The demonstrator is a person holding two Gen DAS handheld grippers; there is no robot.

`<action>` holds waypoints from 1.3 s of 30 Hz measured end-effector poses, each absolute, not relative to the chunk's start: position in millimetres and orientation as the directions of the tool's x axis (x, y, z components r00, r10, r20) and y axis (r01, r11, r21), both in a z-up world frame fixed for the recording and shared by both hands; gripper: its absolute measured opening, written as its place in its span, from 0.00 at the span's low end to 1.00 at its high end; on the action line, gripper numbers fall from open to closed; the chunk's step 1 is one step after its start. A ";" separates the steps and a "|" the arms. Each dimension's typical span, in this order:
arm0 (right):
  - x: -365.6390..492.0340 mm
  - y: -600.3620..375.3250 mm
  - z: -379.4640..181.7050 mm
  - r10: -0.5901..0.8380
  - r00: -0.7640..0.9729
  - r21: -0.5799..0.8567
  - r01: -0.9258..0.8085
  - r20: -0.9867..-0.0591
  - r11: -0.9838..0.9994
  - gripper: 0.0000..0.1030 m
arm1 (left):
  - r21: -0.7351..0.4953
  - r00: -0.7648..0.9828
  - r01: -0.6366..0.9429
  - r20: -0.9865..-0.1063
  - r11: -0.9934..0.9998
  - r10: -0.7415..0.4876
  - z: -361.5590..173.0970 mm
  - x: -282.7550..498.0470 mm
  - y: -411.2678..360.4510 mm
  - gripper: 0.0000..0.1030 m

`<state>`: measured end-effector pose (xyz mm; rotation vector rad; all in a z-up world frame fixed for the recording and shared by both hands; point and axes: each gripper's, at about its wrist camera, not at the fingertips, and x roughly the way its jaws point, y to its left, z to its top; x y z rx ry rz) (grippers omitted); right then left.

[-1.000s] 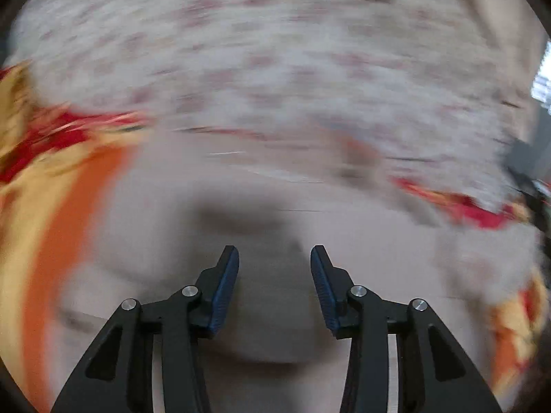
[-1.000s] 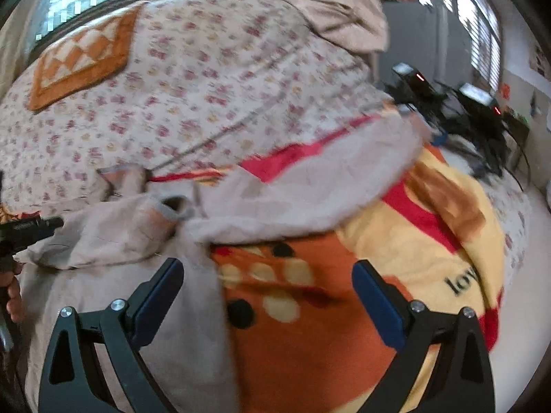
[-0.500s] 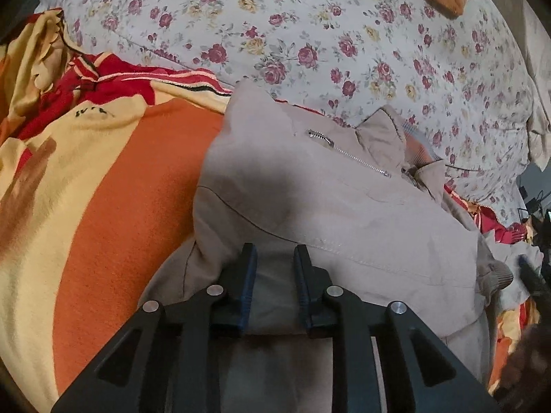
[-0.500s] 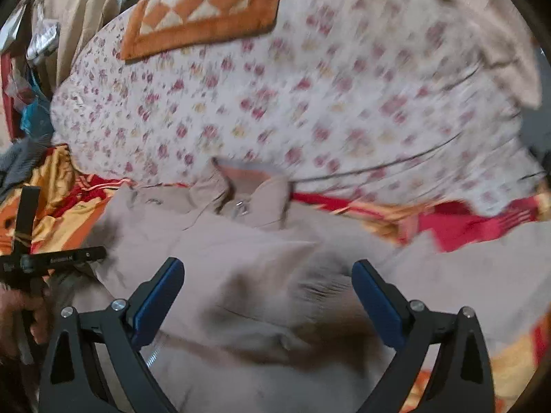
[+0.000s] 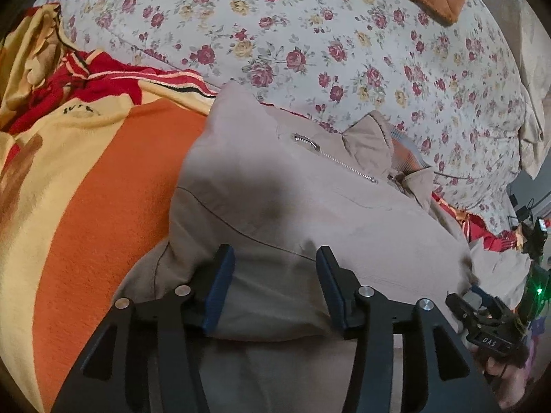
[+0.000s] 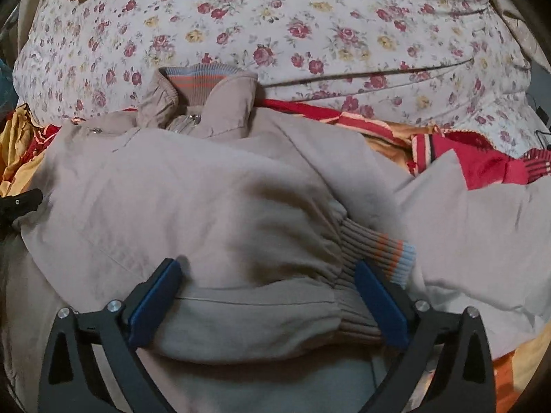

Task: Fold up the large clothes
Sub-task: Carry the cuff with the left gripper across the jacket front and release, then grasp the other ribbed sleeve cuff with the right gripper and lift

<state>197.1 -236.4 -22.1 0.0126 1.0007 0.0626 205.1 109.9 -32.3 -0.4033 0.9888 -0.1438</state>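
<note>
Beige jacket (image 5: 310,206) now lies with its sleeves folded across its front on the orange-and-yellow blanket (image 5: 96,189), collar toward the floral quilt (image 5: 310,34). Half a second ago the left gripper (image 5: 275,282) pinched its fold; now its jaws are spread, releasing it. The right gripper (image 6: 268,296) stays wide open around the ribbed cuff (image 6: 378,251), so this fold looks finished.

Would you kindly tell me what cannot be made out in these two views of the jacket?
- Left wrist view: the jacket's near edge is covered by the left tool.
- Left wrist view: the right tool is cut off by the right edge.
- Right wrist view: the jacket's hem lies under the right tool.
- Right wrist view: the blanket is mostly buried under the jacket.
</note>
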 end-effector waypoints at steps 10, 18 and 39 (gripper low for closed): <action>199.3 -234.7 -16.4 0.067 0.546 0.050 -0.047 -0.835 0.998 1.00 | -0.376 0.557 -0.051 -0.780 0.925 -0.287 -31.8 204.0 106.6 0.39; 187.8 -223.0 20.3 0.168 0.685 0.125 -0.113 -0.708 0.986 0.96 | -0.320 0.645 -0.046 -0.733 0.946 -0.217 -11.7 196.1 107.5 0.39; 100.8 -339.9 43.7 -0.138 0.734 0.057 0.234 -0.665 0.971 0.94 | -0.279 0.695 -0.001 -0.691 0.960 -0.200 12.9 157.2 102.9 0.39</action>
